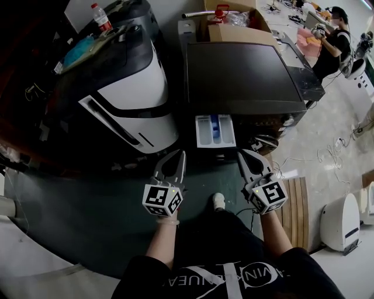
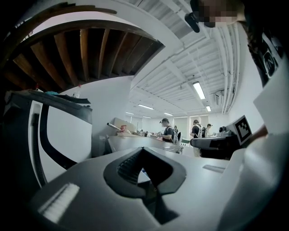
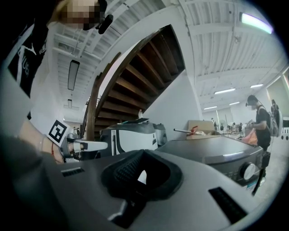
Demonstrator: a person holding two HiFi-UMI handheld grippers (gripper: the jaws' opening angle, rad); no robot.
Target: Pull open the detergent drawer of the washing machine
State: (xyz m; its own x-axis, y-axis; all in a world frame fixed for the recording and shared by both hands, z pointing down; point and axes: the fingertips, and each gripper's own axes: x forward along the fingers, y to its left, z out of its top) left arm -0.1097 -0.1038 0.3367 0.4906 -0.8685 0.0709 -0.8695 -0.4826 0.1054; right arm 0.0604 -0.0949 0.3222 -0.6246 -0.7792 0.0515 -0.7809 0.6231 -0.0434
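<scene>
Detergent drawer (image 1: 215, 131) pulled out, ahead between left gripper (image 1: 182, 154), right gripper (image 1: 241, 154)

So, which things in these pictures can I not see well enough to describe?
Detergent drawer: head view, too small to tell whether the blue part is liquid or plastic.
Washing machine front: head view, hidden below its own top; right gripper view shows little beyond one dial.
Bottle label: head view, too small to read.

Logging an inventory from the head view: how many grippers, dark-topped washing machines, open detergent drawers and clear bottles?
Grippers: 2 (left gripper, right gripper)
Dark-topped washing machine: 1
Open detergent drawer: 1
Clear bottle: 1
Total: 5
</scene>
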